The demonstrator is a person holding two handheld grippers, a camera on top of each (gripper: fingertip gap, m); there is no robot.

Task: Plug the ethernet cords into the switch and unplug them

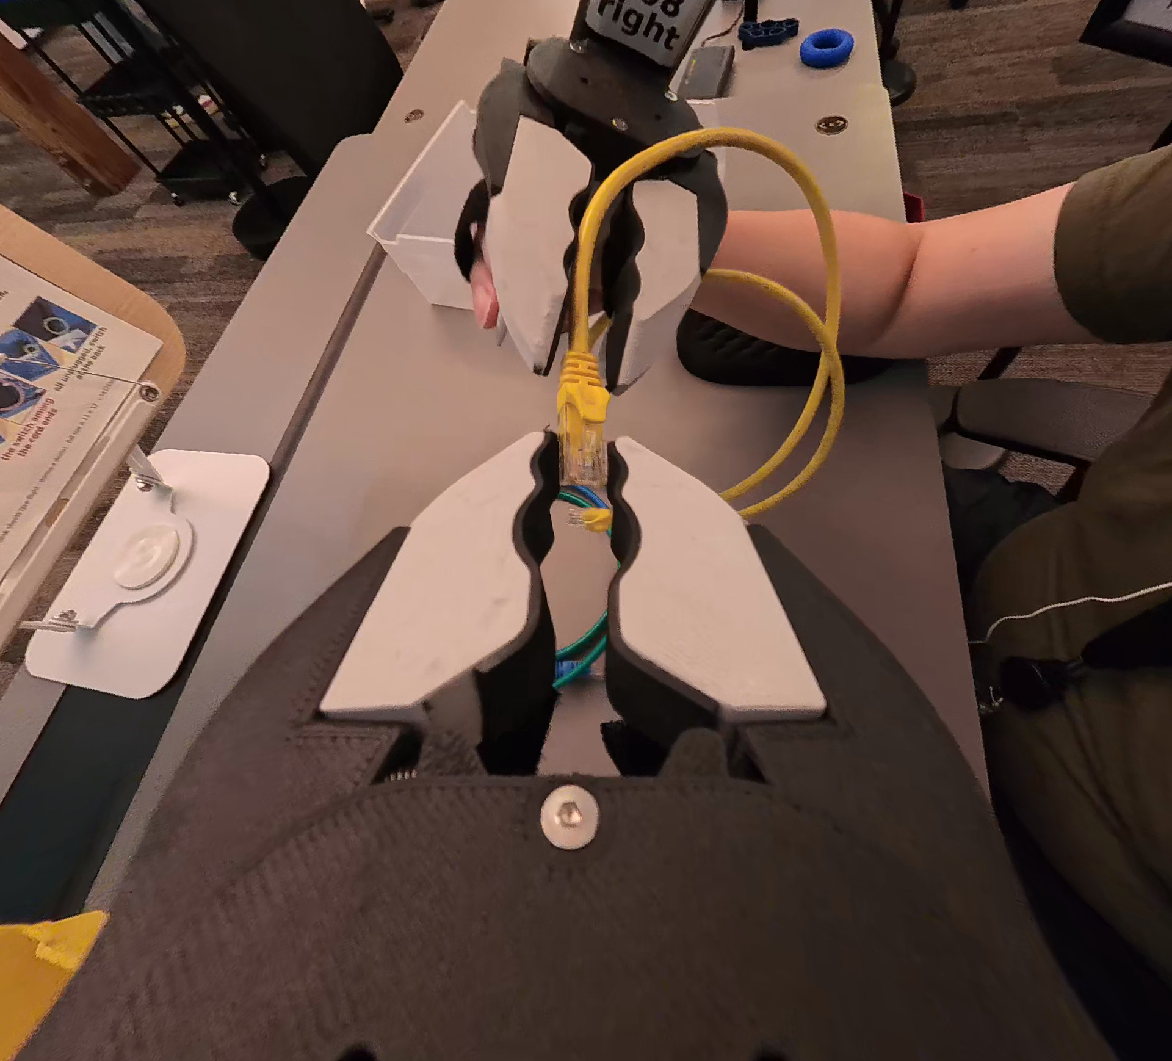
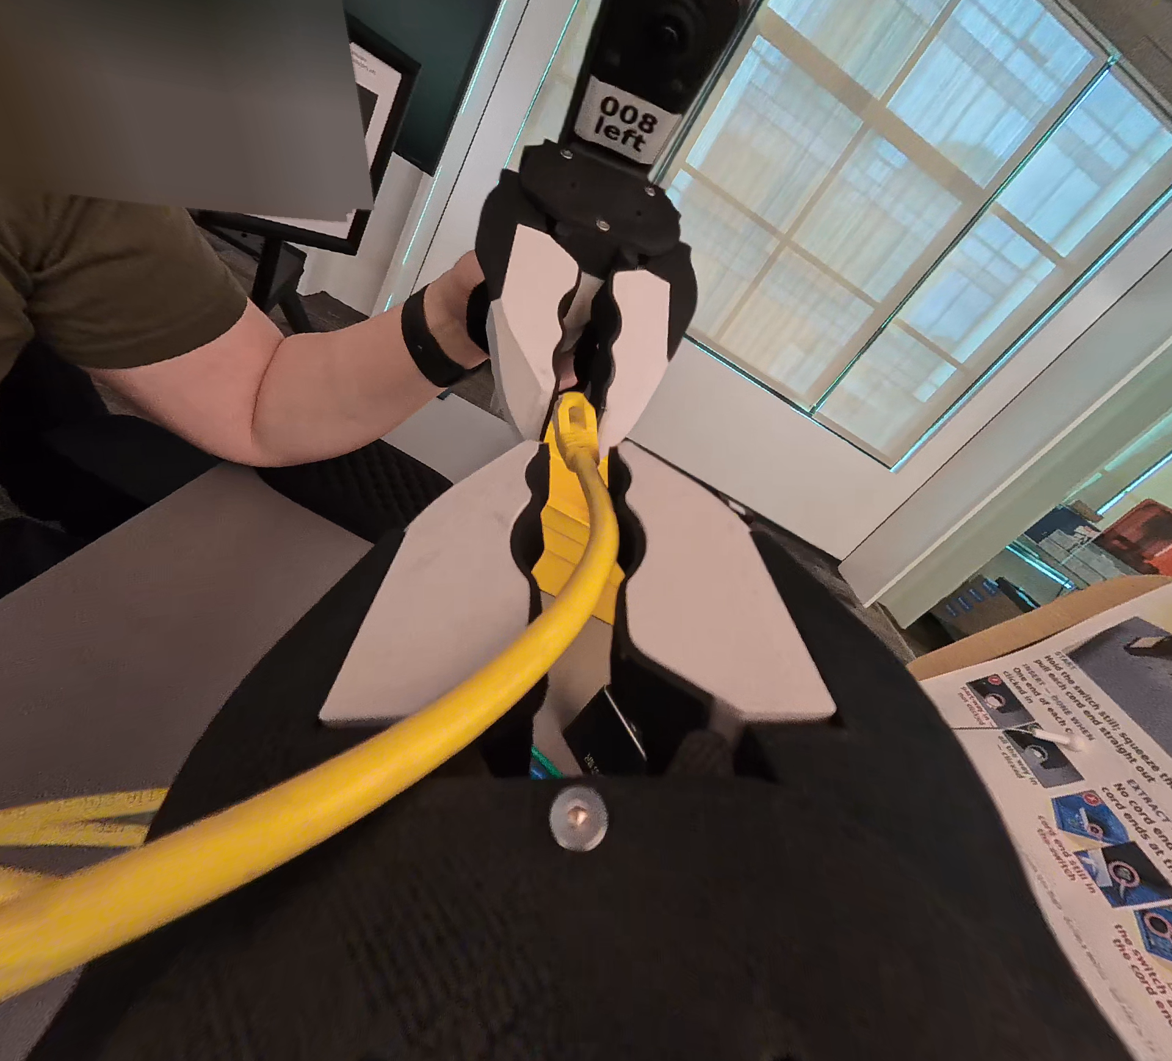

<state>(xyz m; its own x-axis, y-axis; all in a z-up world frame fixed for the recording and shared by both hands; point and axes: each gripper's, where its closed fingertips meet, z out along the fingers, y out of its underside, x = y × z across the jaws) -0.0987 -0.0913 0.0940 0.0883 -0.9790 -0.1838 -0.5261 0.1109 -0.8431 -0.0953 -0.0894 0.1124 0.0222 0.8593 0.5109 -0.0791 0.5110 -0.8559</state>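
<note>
A yellow ethernet cord (image 1: 824,295) hangs in a loop above the grey table (image 1: 406,396). My left gripper (image 1: 581,450) is shut on its clear plug (image 1: 582,456). My right gripper (image 1: 580,374) faces it from above and is shut on the yellow boot (image 1: 578,374) just behind the plug. In the right wrist view the cord (image 2: 571,580) runs between my right gripper's fingers (image 2: 444,574) to the left gripper (image 2: 571,428). The cord's other plug (image 1: 590,520) dangles free. Green and blue cords (image 1: 580,650) lie on the table below. A black switch (image 2: 602,732) shows between the right fingers.
A white bin (image 1: 431,219) stands behind the grippers. An instruction sheet (image 1: 57,396) on a white stand base (image 1: 146,567) is at the left. A blue ring (image 1: 826,47) and small dark boxes lie farther back. The person's forearm (image 1: 888,276) reaches in from the right. My left and right fingertips are right by each other.
</note>
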